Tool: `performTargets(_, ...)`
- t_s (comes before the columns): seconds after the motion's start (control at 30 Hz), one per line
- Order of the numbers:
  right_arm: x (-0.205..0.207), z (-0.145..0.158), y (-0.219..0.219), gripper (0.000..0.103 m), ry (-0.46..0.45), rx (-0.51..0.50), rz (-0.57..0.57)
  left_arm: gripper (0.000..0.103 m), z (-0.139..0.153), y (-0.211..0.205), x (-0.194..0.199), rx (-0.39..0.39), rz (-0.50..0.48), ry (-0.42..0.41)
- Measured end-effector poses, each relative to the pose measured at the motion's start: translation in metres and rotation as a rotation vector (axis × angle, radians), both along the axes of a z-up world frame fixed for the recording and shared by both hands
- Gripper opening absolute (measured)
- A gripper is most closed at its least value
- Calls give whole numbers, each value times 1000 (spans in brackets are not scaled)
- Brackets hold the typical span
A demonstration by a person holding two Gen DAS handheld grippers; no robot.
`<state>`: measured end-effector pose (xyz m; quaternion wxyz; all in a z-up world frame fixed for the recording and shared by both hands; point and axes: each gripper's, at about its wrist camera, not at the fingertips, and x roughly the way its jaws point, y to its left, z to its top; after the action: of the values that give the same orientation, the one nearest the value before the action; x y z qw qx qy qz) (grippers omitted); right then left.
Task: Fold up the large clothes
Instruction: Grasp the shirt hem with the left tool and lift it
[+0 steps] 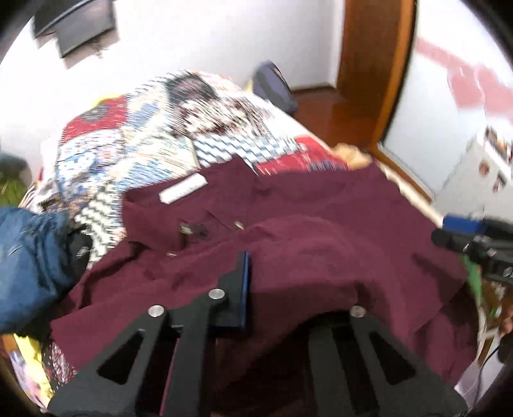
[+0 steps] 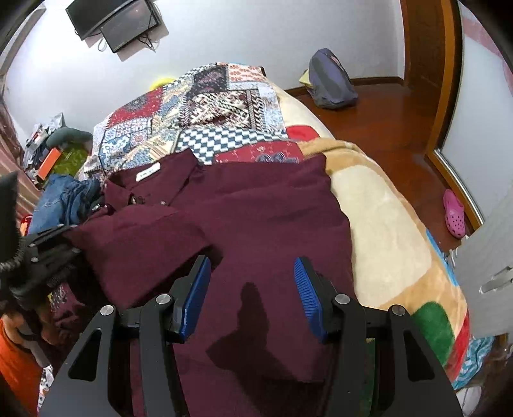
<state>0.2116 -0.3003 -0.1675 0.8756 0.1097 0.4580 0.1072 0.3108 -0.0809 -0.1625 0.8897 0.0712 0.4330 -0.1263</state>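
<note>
My left gripper (image 1: 288,288) is half buried: a fold of the large maroon button-up shirt (image 1: 320,224) drapes over its right finger, so only the left finger's blue pad edge (image 1: 247,288) shows. I cannot tell whether that claw is clamped on cloth or just under it. The left wrist view is motion-blurred; bedspread pattern and wall items smear out. My right gripper (image 2: 253,295) has its blue ribbed pads (image 2: 306,295) spread wide apart, nothing between them, hovering over the shirt's lower body, casting a dark shadow on the fabric.

White neck label (image 2: 148,172) inside the collar carries small dark print, too tiny to read. No other writing legible.

Shirt (image 2: 256,218) lies spread across the near half of the bed, collar toward the far side, small metallic buttons near the placket, one side panel folded over the front with a raised crease. Its near hem runs out of frame under my grippers. It lies on a patchwork printed bedspread (image 2: 198,106) at the far end and a beige fleece blanket (image 2: 384,224) with coloured patches along the bed's right edge. Crumpled blue denim jeans (image 2: 64,199) sit at the bed's left edge, touching the shirt's shoulder. The other claw's black frame (image 2: 48,253) shows at the left of the right wrist view, partly cut off. Grey backpack (image 2: 330,80) rests on the wooden floor by the far wall, pink clog (image 2: 453,211) near the door, dark wall-mounted screen (image 2: 118,19) up top.
</note>
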Motion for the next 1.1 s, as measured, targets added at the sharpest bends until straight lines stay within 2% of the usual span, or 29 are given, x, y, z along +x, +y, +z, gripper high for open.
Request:
performTargets(0.2, 6, 13, 20, 52, -41, -8, 22, 5, 53, 68, -24, -128, 114, -92)
performTargets(0.37, 16, 7, 48, 55, -45, -58, 72, 4, 68, 126, -47, -228, 216, -111)
performTargets(0.53, 30, -23, 76, 55, 61, -68, 154, 4, 45, 166, -70, -222, 306, -79)
performTargets(0.67, 35, -54, 92, 55, 150, -131, 191, 3, 16, 192, -84, -232, 367, -27)
performTargets(0.77, 31, -61, 98, 55, 141, -175, 200, 2, -2, 210, -93, -236, 403, 5)
performTargets(0.97, 31, -58, 94, 55, 147, -163, 190, 4, -23, 241, -112, -226, 466, 72)
performTargets(1.0, 30, -56, 95, 55, 144, -166, 190, 11, -25, 246, -113, -235, 478, 86)
performTargets(1.07, 28, -54, 95, 55, 137, -171, 191, 35, -33, 262, -112, -274, 522, 117)
performTargets(1.1, 27, -52, 96, 55, 132, -169, 192, 53, -37, 270, -114, -298, 546, 127)
